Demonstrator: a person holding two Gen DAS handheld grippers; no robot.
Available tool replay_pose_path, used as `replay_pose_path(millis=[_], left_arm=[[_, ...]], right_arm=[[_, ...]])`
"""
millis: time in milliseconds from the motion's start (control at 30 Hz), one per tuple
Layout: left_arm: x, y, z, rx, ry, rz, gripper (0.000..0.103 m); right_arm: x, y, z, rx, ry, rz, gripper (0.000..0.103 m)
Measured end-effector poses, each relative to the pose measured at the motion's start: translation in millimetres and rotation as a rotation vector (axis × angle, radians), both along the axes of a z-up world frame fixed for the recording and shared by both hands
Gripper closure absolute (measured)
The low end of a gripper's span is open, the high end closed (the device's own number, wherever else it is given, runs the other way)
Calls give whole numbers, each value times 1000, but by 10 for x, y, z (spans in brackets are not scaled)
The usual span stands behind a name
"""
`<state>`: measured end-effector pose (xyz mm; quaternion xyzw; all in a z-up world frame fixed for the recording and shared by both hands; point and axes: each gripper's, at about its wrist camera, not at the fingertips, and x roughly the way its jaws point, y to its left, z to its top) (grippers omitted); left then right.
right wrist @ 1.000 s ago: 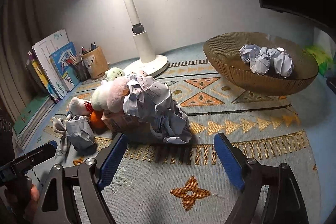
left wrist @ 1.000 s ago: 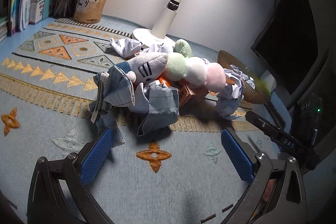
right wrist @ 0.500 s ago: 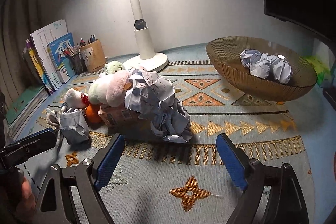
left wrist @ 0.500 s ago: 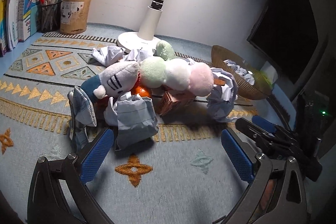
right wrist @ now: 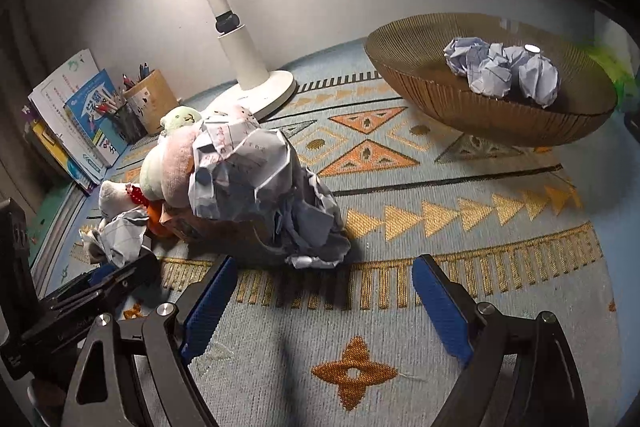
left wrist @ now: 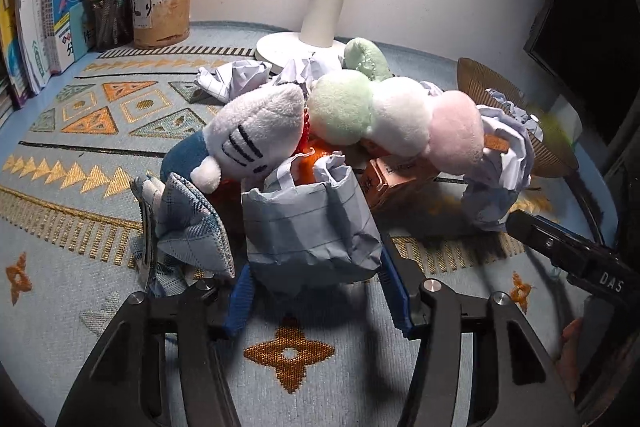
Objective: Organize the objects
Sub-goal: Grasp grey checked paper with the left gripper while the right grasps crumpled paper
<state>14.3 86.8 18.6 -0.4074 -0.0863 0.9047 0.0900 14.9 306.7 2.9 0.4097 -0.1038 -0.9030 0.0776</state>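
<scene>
Paper, crumpled and ruled, sits as a wad pinched between the blue ribbed pads of the left gripper, at the near edge of a heap of soft plush toys on the woven patterned mat. The right gripper hovers with its fingers spread wide, nearest a bigger crumpled sheet. Far right, a ribbed amber bowl holds more paper balls.

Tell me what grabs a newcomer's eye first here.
The heap of plush toys and crumpled paper at the patterned mat's centre, topped by a green-white-pink plush ball stick. Next, the left tool straddling a crumpled grey-blue paper wad. Then the brown ribbed bowl of paper balls, far right.
</scene>
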Motion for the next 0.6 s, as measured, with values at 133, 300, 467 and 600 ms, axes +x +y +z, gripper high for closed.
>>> replay_pose_path(millis=[133,300,467,600], left_arm=[[88,6,54,16,56,-15,50],[250,-39,170,84,175,-48,50],[291,19,213,64,207,-62,50],[293,19,216,64,212,-67,50]], right_arm=[[-238,-158,-49,17,-44,54,15],[-311,-235,-132,82,-44,47,33],[-229,-284,-90,124,-10,58,61],[-14,-210,-62,107,-10,20,61]])
